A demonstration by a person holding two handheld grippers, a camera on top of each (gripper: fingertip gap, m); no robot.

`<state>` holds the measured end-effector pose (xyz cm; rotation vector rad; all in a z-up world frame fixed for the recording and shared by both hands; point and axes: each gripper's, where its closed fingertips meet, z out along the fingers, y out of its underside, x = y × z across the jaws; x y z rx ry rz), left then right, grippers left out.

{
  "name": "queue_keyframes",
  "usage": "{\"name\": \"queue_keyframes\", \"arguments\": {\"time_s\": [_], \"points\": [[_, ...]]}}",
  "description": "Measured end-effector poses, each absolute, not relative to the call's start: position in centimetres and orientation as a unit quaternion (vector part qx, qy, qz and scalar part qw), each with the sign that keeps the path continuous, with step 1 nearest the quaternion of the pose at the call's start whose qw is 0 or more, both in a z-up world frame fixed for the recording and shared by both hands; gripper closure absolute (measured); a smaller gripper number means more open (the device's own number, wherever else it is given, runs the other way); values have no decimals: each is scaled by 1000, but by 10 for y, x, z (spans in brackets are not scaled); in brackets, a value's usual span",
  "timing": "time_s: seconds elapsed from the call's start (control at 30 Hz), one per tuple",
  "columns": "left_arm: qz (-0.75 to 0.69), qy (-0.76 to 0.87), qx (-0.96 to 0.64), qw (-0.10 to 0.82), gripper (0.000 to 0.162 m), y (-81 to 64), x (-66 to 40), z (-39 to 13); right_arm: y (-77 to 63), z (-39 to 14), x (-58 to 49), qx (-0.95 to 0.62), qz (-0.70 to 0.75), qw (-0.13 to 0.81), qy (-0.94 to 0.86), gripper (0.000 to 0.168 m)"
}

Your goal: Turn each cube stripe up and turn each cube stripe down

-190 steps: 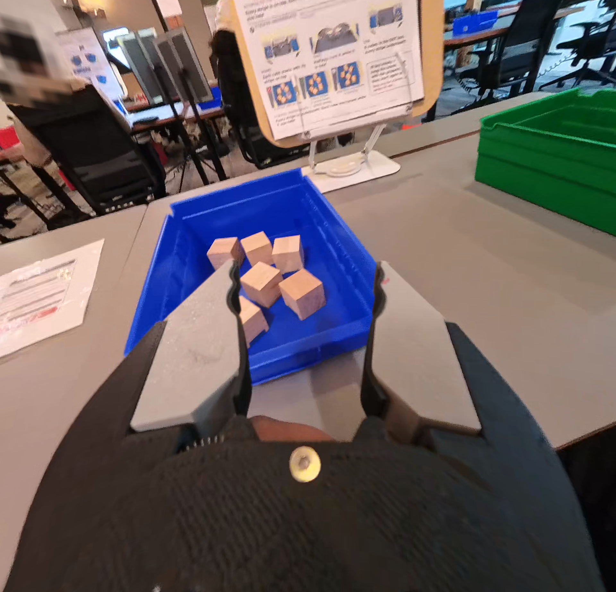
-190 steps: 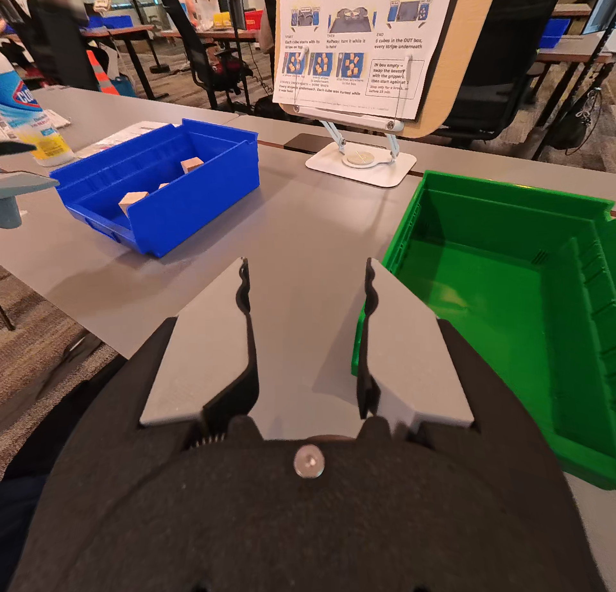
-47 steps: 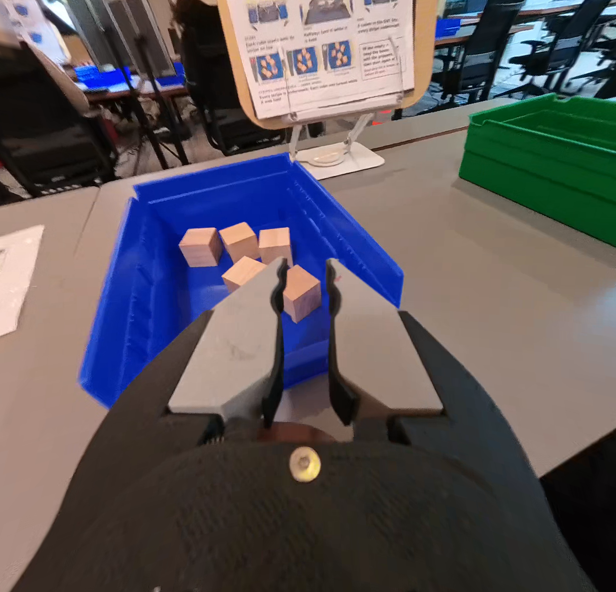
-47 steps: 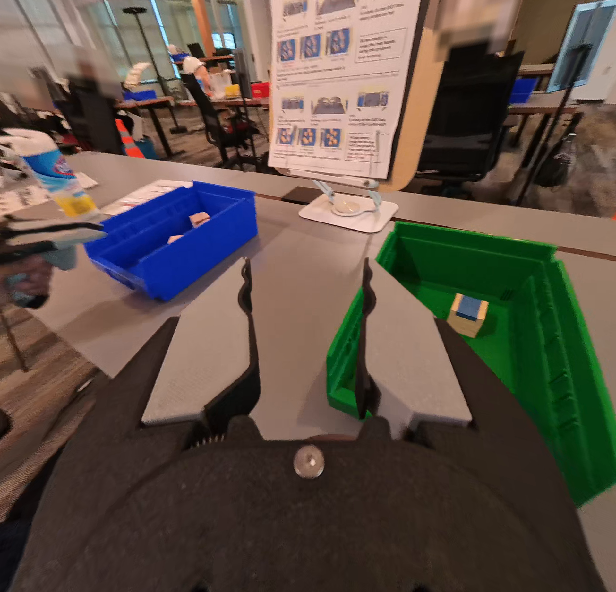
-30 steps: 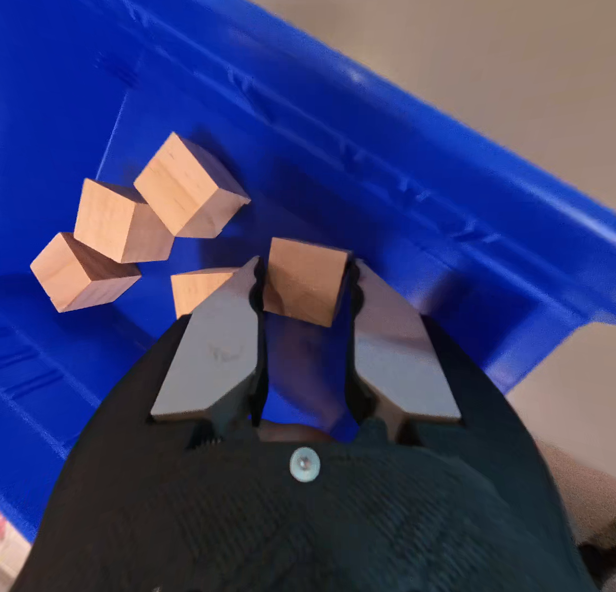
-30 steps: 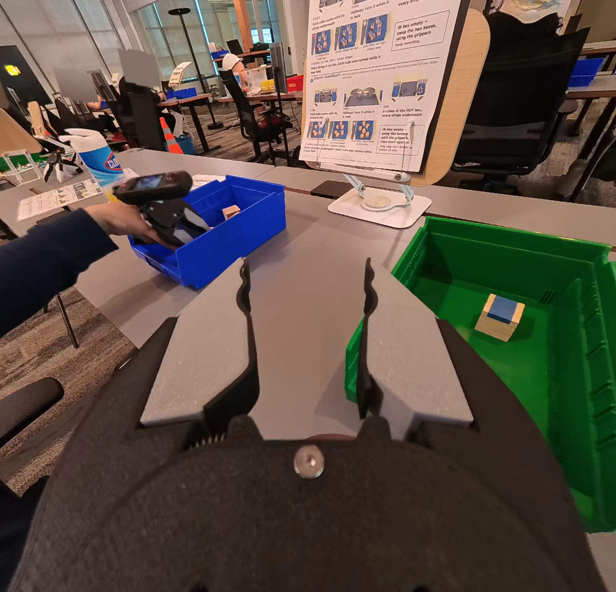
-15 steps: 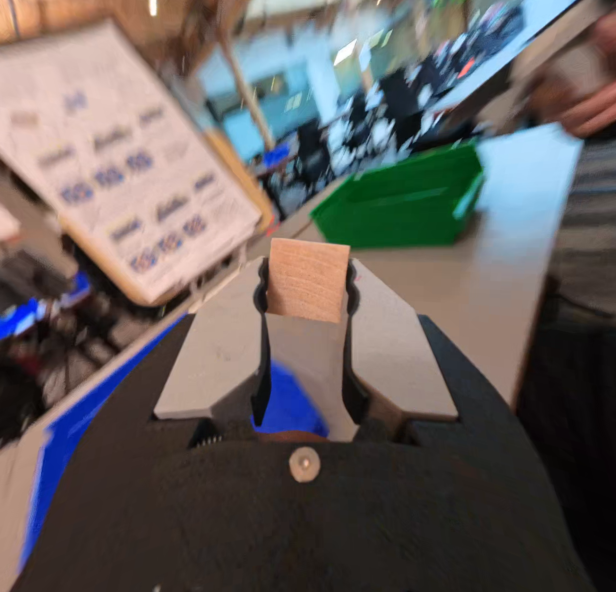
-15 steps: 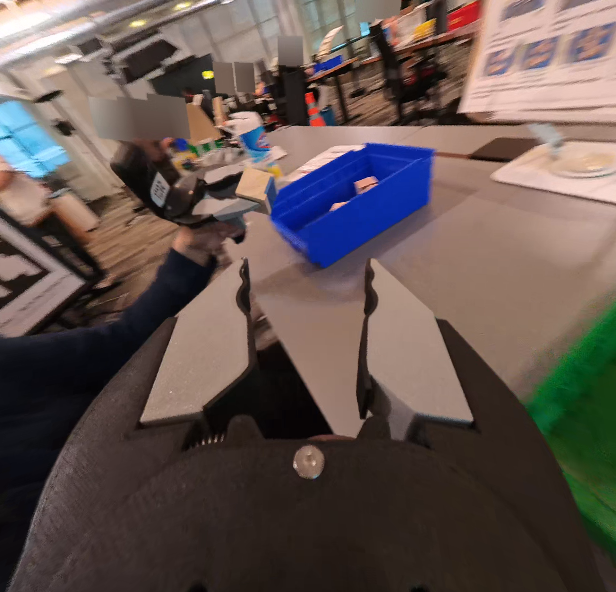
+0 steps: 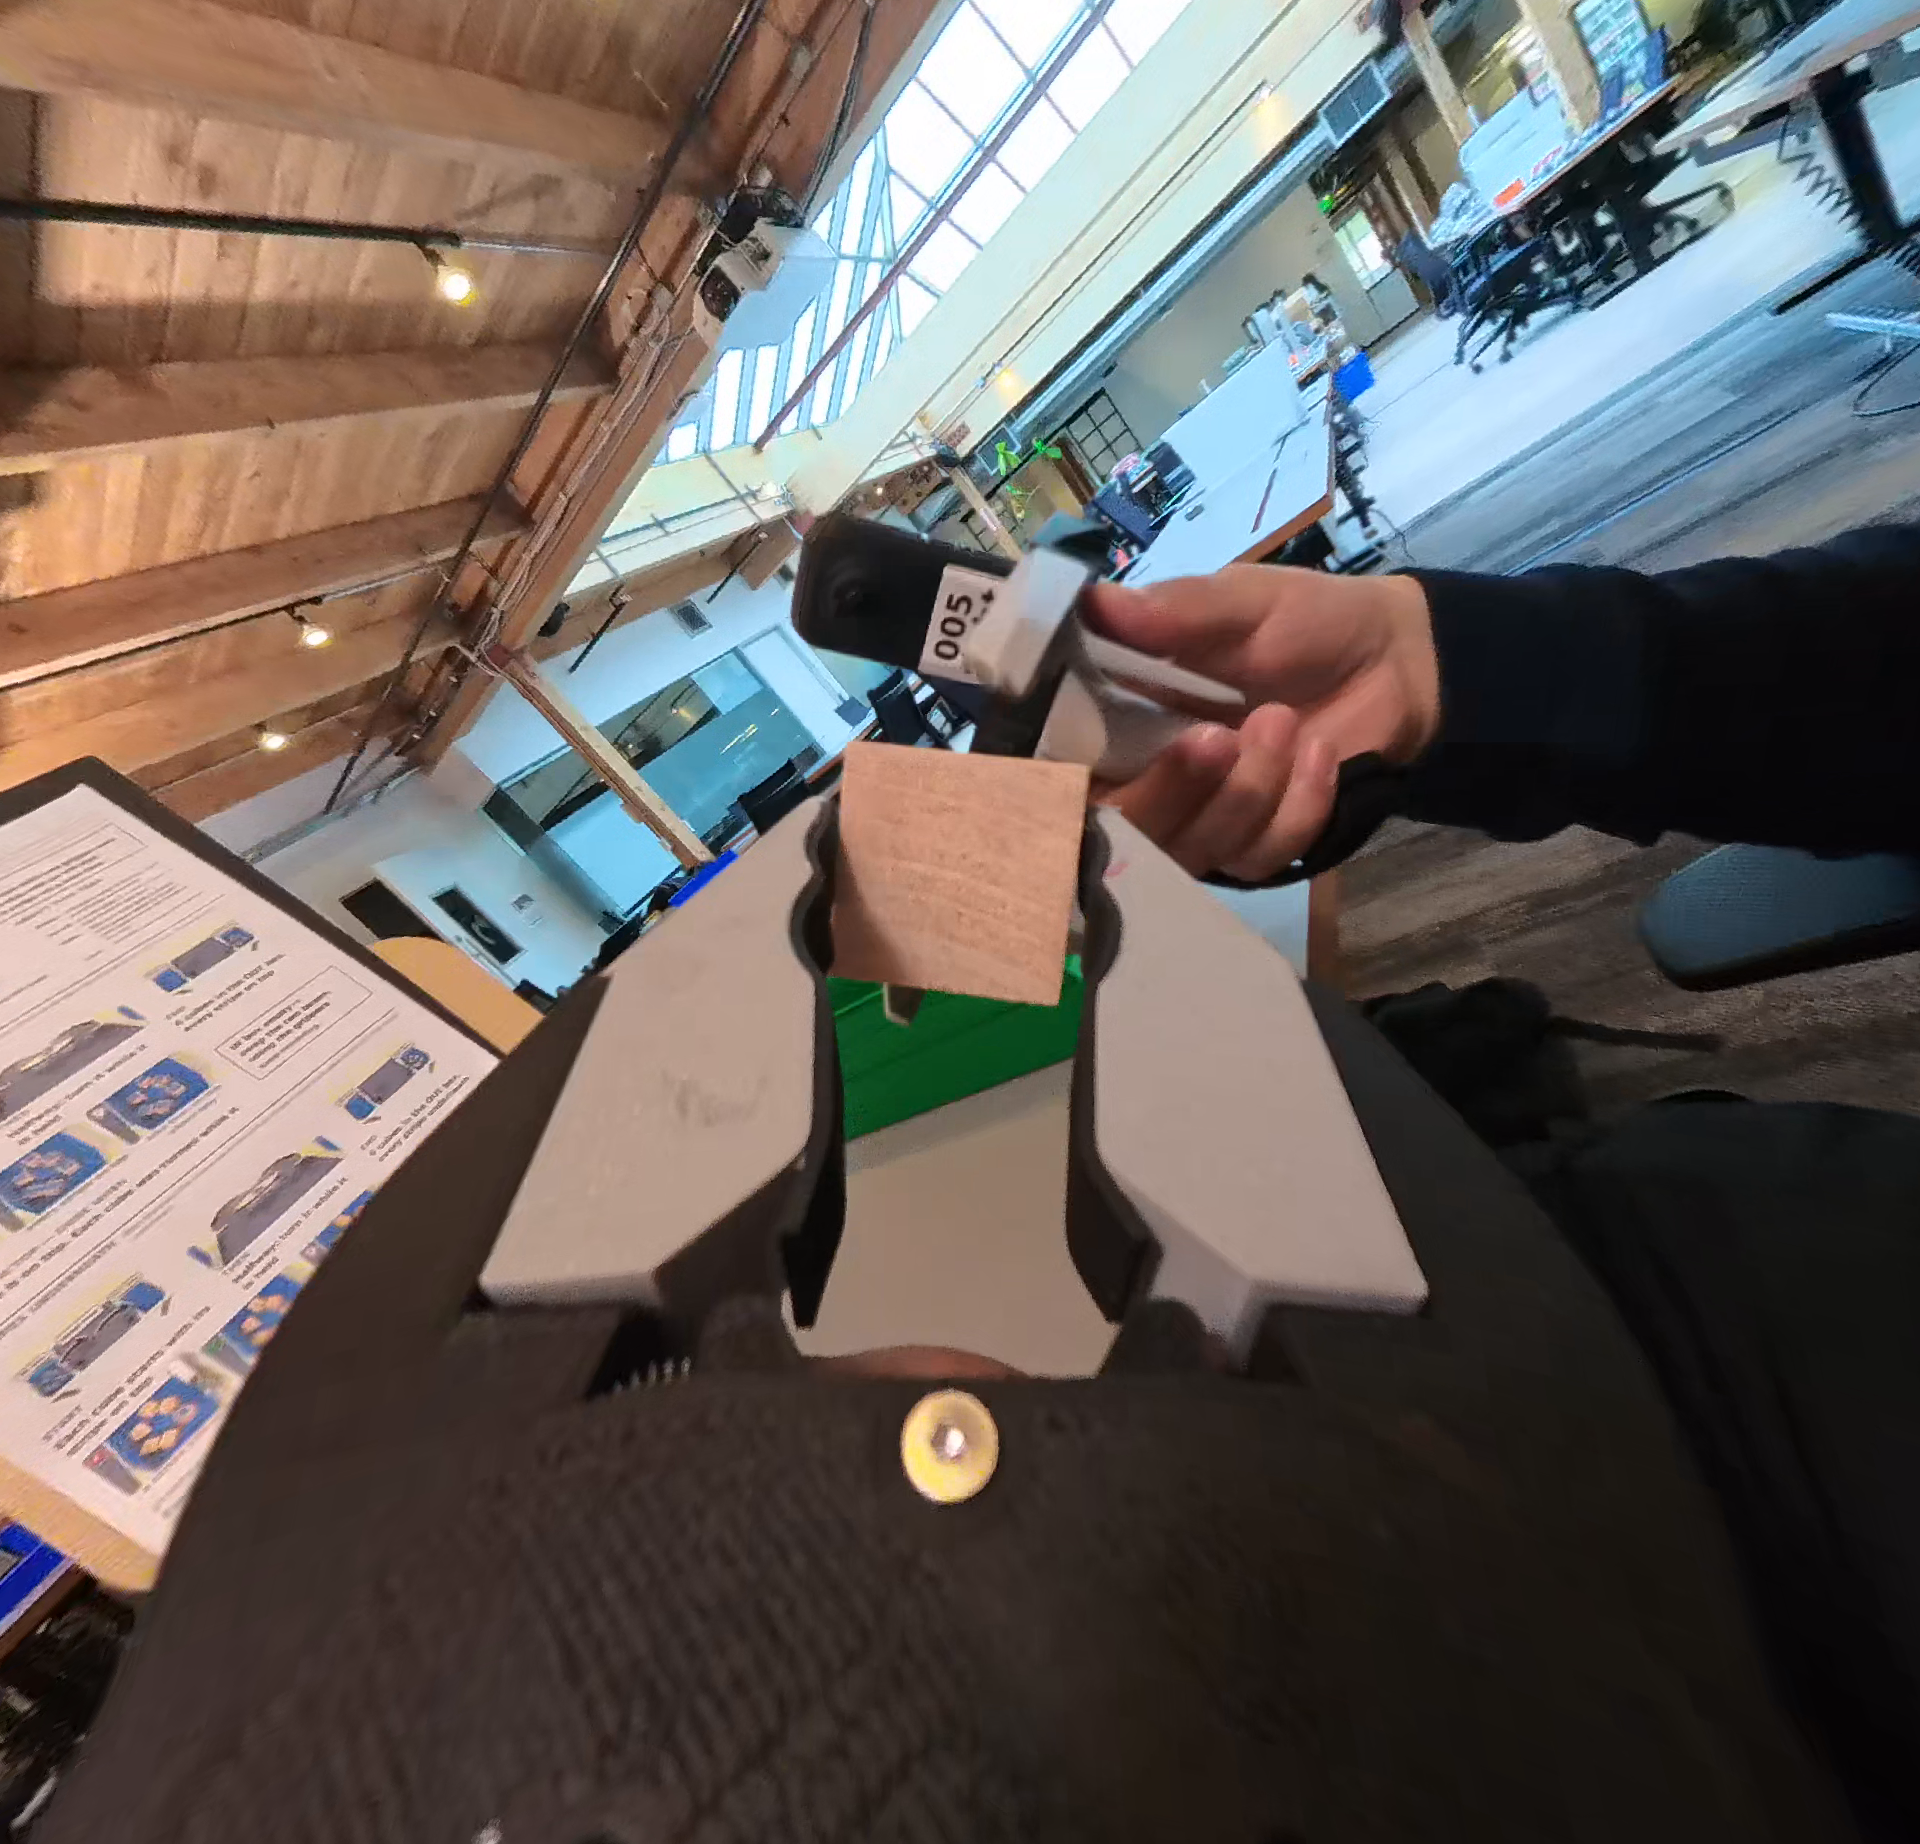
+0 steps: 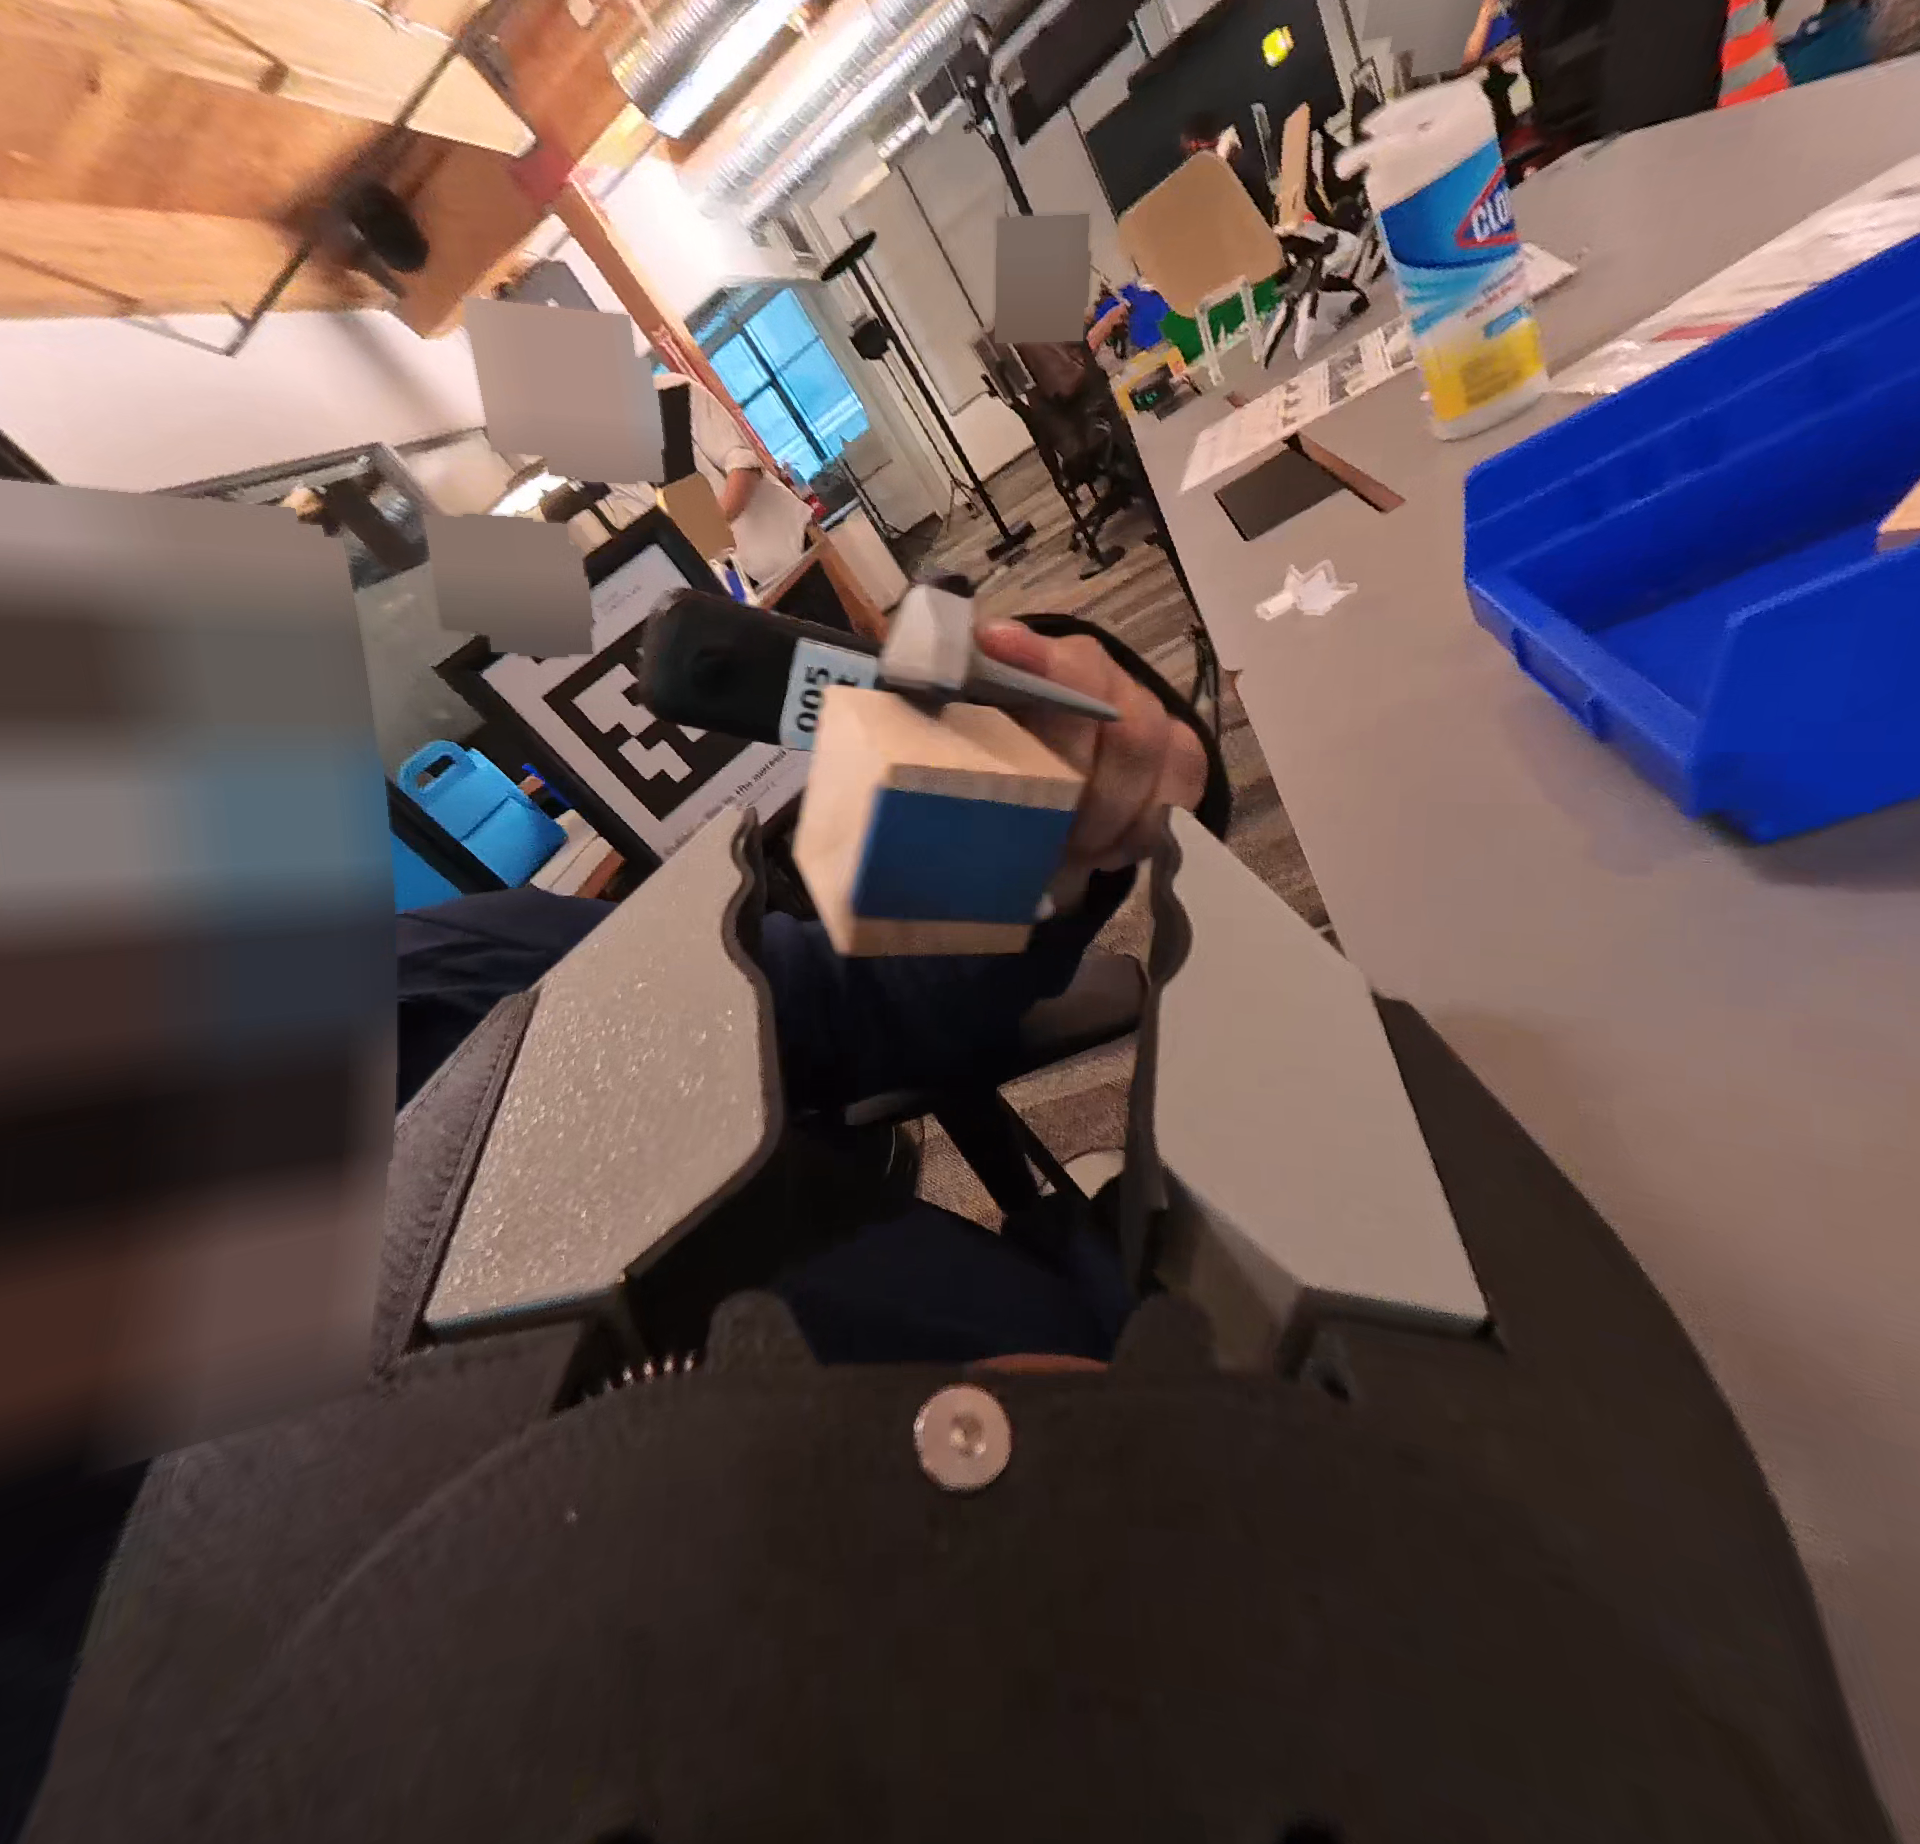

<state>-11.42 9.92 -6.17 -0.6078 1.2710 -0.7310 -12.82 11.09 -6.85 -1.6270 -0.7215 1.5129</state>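
Wooden cube (image 9: 951, 875) sits clamped in left jaws; right jaws, apart, should close squarely on its free faces.

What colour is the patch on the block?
Blue, on the wooden block; the right wrist view shows it best.

cubes: 1 held (image 10: 935, 838), plus 1 wood corner at the frame edge in the blue bin (image 10: 1899, 529), possibly a second cube | grippers: 2 (image 9: 956, 859) (image 10: 956, 859) | bins: 1 blue (image 10: 1704, 693), 1 green (image 9: 935, 1056) | wipes canisters: 1 (image 10: 1455, 256) | instruction boards: 1 (image 9: 177, 1119)
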Motion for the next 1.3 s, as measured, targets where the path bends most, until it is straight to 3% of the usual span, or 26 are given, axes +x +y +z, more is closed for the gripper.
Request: {"name": "queue_keyframes", "arguments": {"time_s": [0.13, 0.67, 1.3], "points": [[-283, 579, -284, 710, 117, 107, -106, -70, 114, -77, -132, -649, 589, 387, -286, 117], [-226, 595, -325, 700, 119, 122, -107, -88, 130, -93, -125, -687, 519, 416, -292, 119], [-222, 620, -307, 687, 119, 109, -106, -92, 118, -96, -136, -679, 549, 380, -304, 122]]}}
